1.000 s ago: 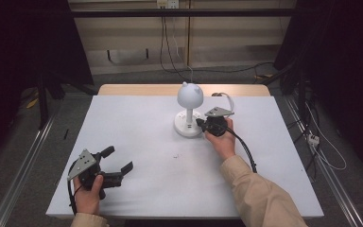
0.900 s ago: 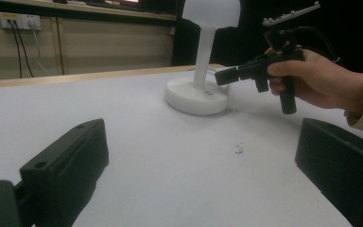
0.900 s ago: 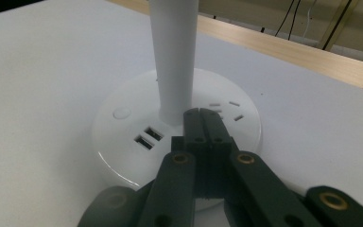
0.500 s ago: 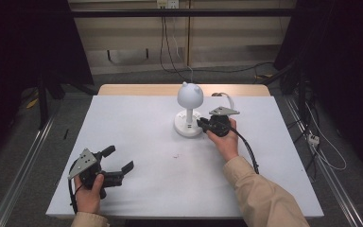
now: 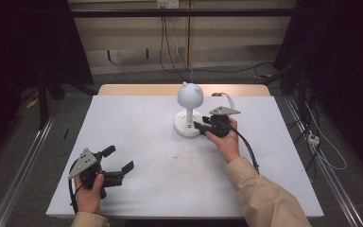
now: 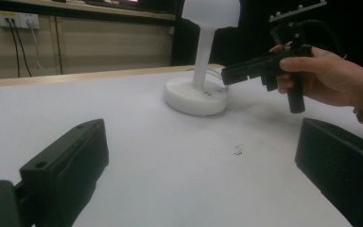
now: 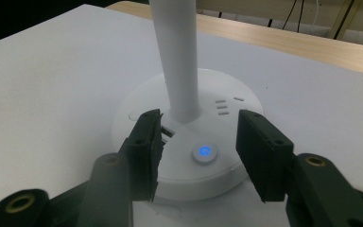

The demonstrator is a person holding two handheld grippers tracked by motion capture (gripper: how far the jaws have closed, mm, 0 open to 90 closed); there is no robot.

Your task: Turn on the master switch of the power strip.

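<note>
A white table lamp (image 5: 189, 97) with a round, eared head stands on a round base (image 5: 184, 127) at the middle back of the white table (image 5: 137, 118). My right gripper (image 5: 199, 125) is open at the base's right side. Its jaws hang just above the base (image 7: 137, 109), one on each side of a blue-lit button (image 7: 204, 152), with the stem (image 7: 177, 61) right behind. My left gripper (image 5: 118, 161) rests open and empty at the front left. Its view looks across at the lamp base (image 6: 196, 96) and the right gripper (image 6: 246, 73).
A white cable (image 5: 223, 97) runs off behind the lamp. A small dark speck (image 5: 175, 155) marks the table in front of the lamp. A bare wooden strip (image 5: 137, 89) borders the table's far edge. Dark racks and floor cables surround the table.
The right hand has shifted very slightly beside the lamp base. The left gripper has stayed where it was.
</note>
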